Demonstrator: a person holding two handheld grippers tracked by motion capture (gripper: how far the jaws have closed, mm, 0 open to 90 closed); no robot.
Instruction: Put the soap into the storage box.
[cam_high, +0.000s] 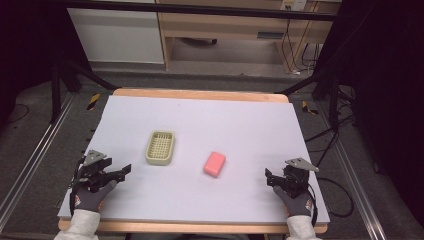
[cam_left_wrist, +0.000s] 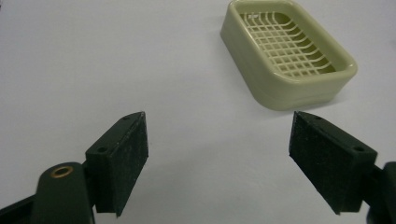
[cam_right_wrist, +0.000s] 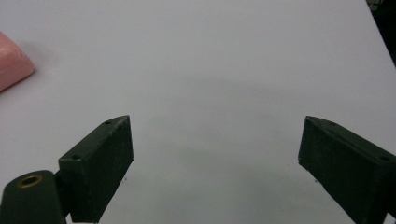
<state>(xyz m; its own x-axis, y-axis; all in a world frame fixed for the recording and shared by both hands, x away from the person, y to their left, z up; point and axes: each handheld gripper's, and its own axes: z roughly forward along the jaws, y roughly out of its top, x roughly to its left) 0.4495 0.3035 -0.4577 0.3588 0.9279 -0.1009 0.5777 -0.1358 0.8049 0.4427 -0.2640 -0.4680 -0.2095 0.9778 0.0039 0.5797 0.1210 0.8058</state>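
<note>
While both grippers' jaws gape unladen, the soap dish (cam_high: 160, 147) sits bare, the pink soap (cam_high: 214, 164) lying beside it.

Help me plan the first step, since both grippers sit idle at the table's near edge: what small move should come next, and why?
Probably swing the right gripper left toward the pink soap bar. Its jaws stand wide open with nothing between them, and the bar lies apart from the green soap dish, nearer this gripper than the left gripper.
</note>
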